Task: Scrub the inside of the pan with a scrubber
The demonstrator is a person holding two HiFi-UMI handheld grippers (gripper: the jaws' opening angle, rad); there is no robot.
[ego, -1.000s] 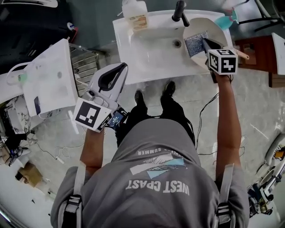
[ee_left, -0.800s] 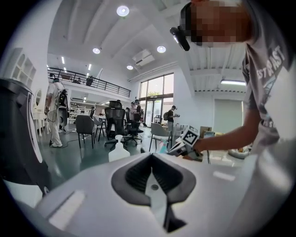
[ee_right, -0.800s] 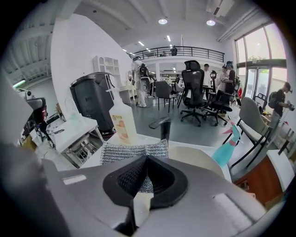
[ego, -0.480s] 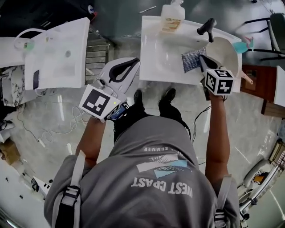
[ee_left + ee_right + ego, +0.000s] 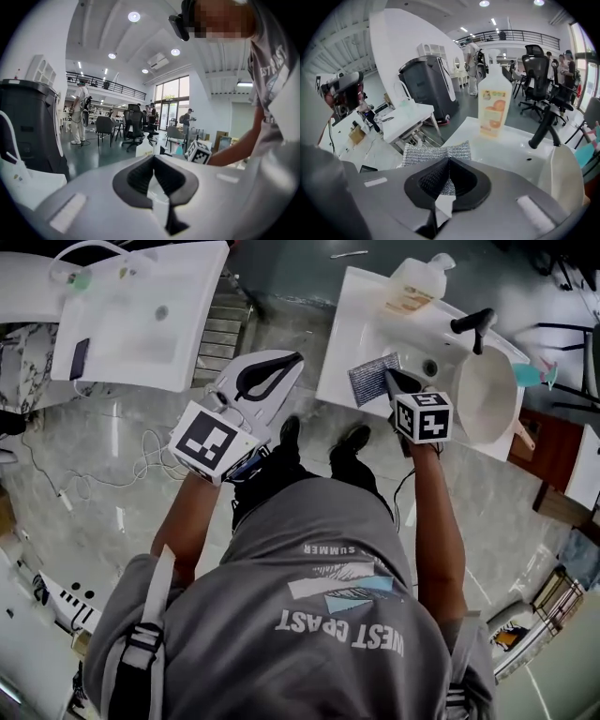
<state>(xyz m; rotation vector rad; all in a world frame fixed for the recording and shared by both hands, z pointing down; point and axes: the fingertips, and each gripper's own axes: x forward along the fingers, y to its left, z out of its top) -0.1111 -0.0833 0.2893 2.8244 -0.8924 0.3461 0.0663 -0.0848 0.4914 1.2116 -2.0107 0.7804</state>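
Right tongs (image 5: 390, 379) clamped on the flat silver mesh scrubber (image 5: 372, 379) over the near left rim of the white sink (image 5: 375, 329); cream round pan (image 5: 487, 395) stands at its right end; left tongs (image 5: 294, 360) together, empty

A white sink (image 5: 370, 320) carries a soap bottle (image 5: 412, 284) on its back rim, beside a black faucet (image 5: 472, 322) — a second sink (image 5: 131, 334) stands well apart, and a cable (image 5: 150, 463) lies on the floor.

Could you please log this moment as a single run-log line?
pan: on sink, untouched | right gripper: shut on scrubber, at sink edge away from pan | left gripper: shut, empty, beside sink
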